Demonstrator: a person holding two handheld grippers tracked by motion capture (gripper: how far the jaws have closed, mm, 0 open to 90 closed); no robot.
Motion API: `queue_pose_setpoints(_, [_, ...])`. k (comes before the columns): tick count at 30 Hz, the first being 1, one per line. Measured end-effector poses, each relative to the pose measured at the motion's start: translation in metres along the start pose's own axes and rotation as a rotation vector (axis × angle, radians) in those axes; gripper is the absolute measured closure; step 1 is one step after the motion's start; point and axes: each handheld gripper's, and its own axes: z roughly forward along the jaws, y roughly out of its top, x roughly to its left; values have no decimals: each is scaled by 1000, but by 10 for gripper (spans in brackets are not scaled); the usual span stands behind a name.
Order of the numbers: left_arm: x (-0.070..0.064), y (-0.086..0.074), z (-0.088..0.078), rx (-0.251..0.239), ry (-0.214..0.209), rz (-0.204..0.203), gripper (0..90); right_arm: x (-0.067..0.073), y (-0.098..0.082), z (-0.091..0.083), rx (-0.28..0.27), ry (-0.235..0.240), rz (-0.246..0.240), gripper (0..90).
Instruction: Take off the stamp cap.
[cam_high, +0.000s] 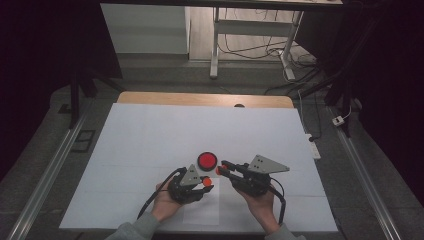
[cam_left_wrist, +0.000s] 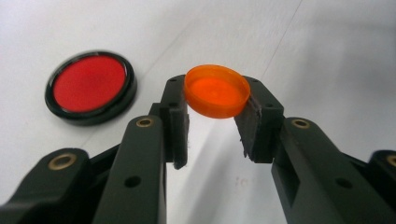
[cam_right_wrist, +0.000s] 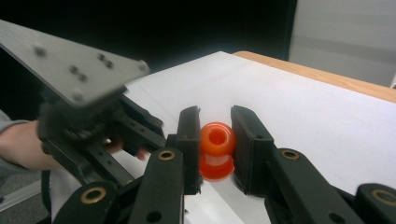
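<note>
My left gripper (cam_left_wrist: 217, 95) is shut on a shallow orange cap (cam_left_wrist: 216, 88), gripped by its rim just above the white sheet. In the high view this gripper (cam_high: 205, 183) and the cap (cam_high: 207, 181) sit near the table's front. My right gripper (cam_right_wrist: 216, 122) is shut on a small orange spool-shaped piece (cam_right_wrist: 217, 142) with a hole through its top. From above, the right gripper (cam_high: 220, 169) points left towards the left gripper, with the orange piece (cam_high: 218, 171) at its tip, close to the cap. A red disc with a black rim (cam_high: 206, 160) lies flat just beyond both grippers, the red disc (cam_left_wrist: 90, 87) to the left of the cap.
A white sheet (cam_high: 150, 135) covers the table, and a wooden edge (cam_high: 200, 98) shows at the far side. In the right gripper view the left gripper's grey plate (cam_right_wrist: 70, 70) and the hand (cam_right_wrist: 21, 144) holding it are close on the left. A power strip (cam_high: 313, 146) lies off the right edge.
</note>
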Motion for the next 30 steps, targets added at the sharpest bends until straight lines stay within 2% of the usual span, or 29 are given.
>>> queue_pose_setpoints(2, [1,0,-1,1,2,-2,653,-2,-2,0,7,-2,1,726])
queue_pose_setpoints(10, [7,-1,-9,-24,10,-22,652,5,-5,8,43,16,-25,726])
queue_pose_setpoints(16, [13,-3,-17,-51,9,-50,651,3,-7,8,44,15,-17,726])
queue_pose_setpoints(26, [18,-5,-25,-59,4,-69,651,-1,-7,5,42,8,-13,725])
queue_pose_setpoints(30, [20,-6,-31,-79,-1,-83,650,-2,-7,4,41,4,-11,726])
